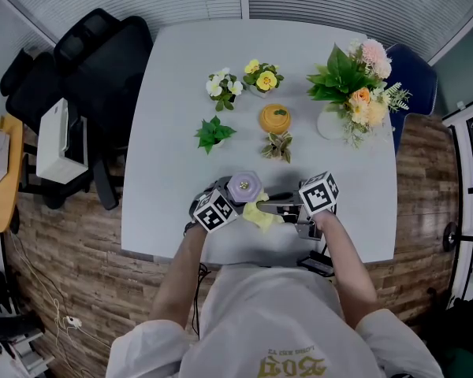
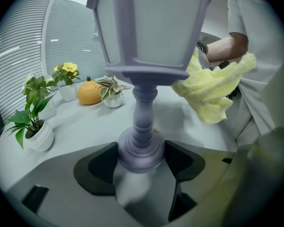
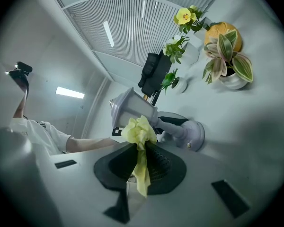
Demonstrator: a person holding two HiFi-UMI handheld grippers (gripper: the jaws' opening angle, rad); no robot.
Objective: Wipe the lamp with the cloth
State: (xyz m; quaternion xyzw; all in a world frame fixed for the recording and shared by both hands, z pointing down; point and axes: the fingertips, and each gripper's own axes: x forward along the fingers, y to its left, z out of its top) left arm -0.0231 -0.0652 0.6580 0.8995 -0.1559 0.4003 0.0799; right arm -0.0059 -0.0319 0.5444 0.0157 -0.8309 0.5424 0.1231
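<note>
A pale lilac lantern-style lamp (image 1: pixel 245 187) stands upright near the table's front edge. My left gripper (image 2: pixel 141 159) is shut on the lamp's round base (image 2: pixel 139 150), one dark jaw on each side. The lamp's head (image 2: pixel 149 25) fills the top of the left gripper view. My right gripper (image 3: pixel 140 163) is shut on a yellow cloth (image 3: pixel 139 131), whose bunched end touches the lamp's head (image 3: pixel 130 109). From the left gripper the cloth (image 2: pixel 213 89) hangs at the right side of the lamp. In the head view the cloth (image 1: pixel 258 213) lies between the two grippers.
Behind the lamp on the white table (image 1: pixel 173 132) stand small potted plants (image 1: pixel 214 133), yellow flowers (image 1: pixel 262 77), an orange pumpkin-like ornament (image 1: pixel 274 118), a variegated plant (image 1: pixel 278 146) and a large bouquet (image 1: pixel 355 85). Black office chairs (image 1: pixel 87 77) stand to the left.
</note>
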